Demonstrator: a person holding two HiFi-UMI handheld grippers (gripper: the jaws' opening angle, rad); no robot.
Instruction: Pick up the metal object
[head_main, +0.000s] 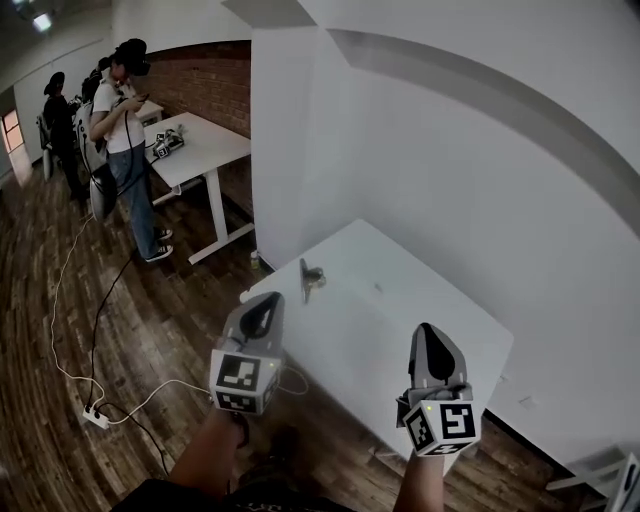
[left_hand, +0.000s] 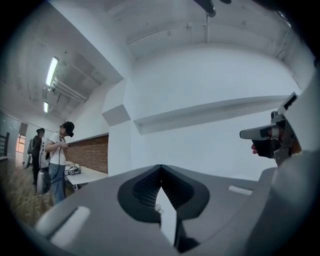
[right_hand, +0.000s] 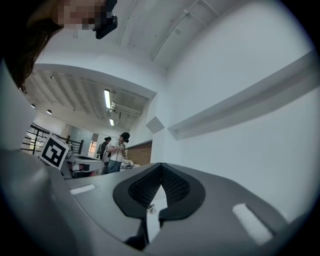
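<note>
A small metal object (head_main: 311, 280) lies near the far left edge of a white table (head_main: 400, 320). Both grippers hover over the table's near side, short of the object. My left gripper (head_main: 265, 302) is shut and empty, just near and left of the object. My right gripper (head_main: 428, 332) is farther right, its jaws also shut with nothing in them. In the left gripper view the jaws (left_hand: 160, 170) meet at the tip, and the metal object (left_hand: 158, 207) shows small through the slit below them. The right gripper view shows the same: closed jaws (right_hand: 161, 167) and the object (right_hand: 151, 210) far off.
A white wall (head_main: 420, 150) runs close behind the table. Two people stand at the back left beside another white desk (head_main: 205, 140). A power strip (head_main: 95, 415) and cables lie on the wooden floor at left. A small bottle (head_main: 256, 262) stands on the floor by the table's corner.
</note>
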